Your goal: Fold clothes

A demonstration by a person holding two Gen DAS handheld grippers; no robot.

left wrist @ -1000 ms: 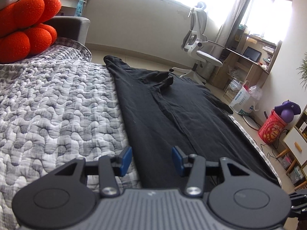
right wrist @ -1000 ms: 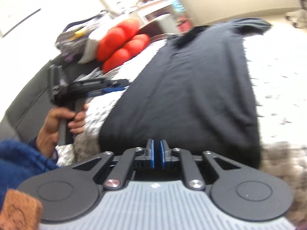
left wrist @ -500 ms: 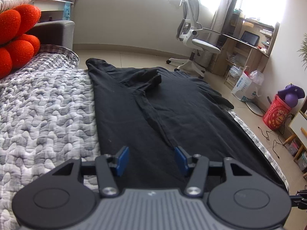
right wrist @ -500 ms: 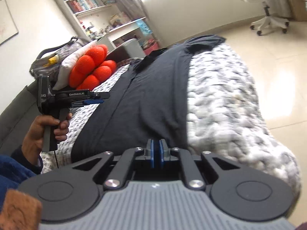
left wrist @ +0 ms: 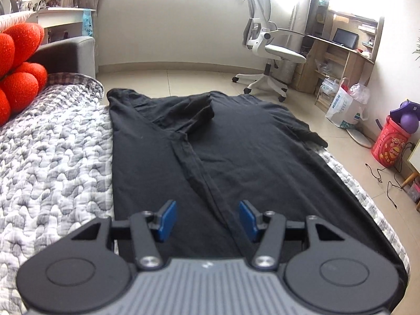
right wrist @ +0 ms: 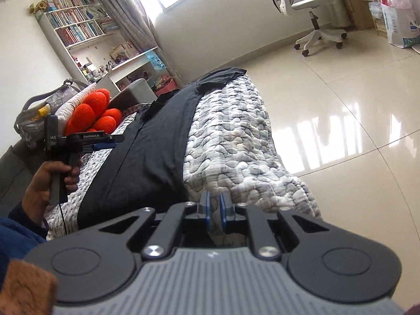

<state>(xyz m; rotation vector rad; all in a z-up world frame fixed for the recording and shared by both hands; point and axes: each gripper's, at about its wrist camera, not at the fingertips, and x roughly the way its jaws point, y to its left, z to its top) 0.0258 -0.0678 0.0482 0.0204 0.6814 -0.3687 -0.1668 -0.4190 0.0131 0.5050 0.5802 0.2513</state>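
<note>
Black garment [left wrist: 236, 157]: one item, spread flat along the quilted bed cover [left wrist: 52, 162], its far end at the bed's far edge and one side already folded inward, leaving a lengthwise seam ridge. One bed cover, grey-and-white. One white office chair [left wrist: 270, 52] stands on the tiled floor beyond the bed, well apart from it. One red cushion cluster [left wrist: 18, 71] sits at the bed's left side. Two grippers. Left gripper [left wrist: 207, 219]: above the garment's near end; jaws have just been opening, now about half apart, nothing between them. Right gripper [right wrist: 214, 210]: over the bed's near corner, beside the garment; jaws nearly closed, holding nothing.
</note>
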